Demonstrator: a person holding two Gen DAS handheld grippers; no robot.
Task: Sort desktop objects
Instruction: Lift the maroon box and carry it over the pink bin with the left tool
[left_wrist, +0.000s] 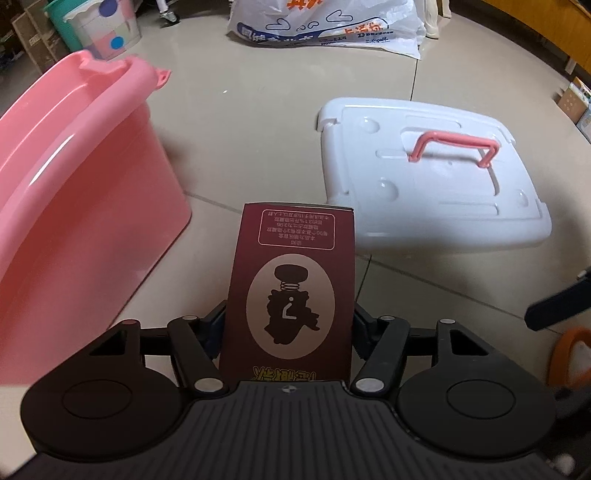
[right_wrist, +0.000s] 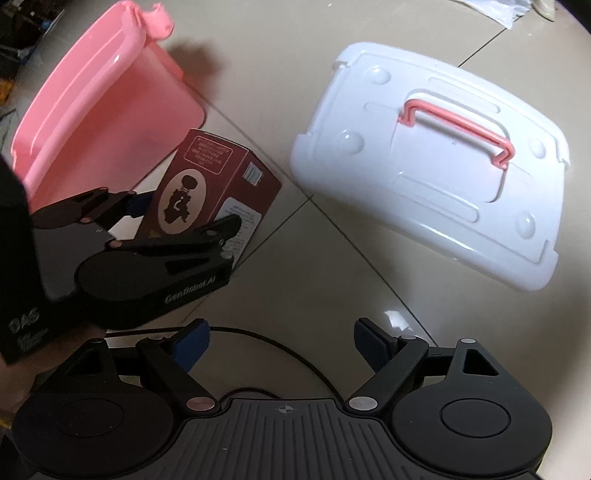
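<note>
Left tongs (left_wrist: 288, 325) clamp maroon box (left_wrist: 291, 291); right tongs (right_wrist: 280, 339) gape empty.

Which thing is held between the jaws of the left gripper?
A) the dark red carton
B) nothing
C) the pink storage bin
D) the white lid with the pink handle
A: the left gripper has its jaws closed on the sides of the dark red carton, while the white lid lies on the floor and the pink storage bin stands apart to the left.

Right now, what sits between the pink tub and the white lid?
Bare tiled floor separates pink tub and white lid, seen in both wrist views.
</note>
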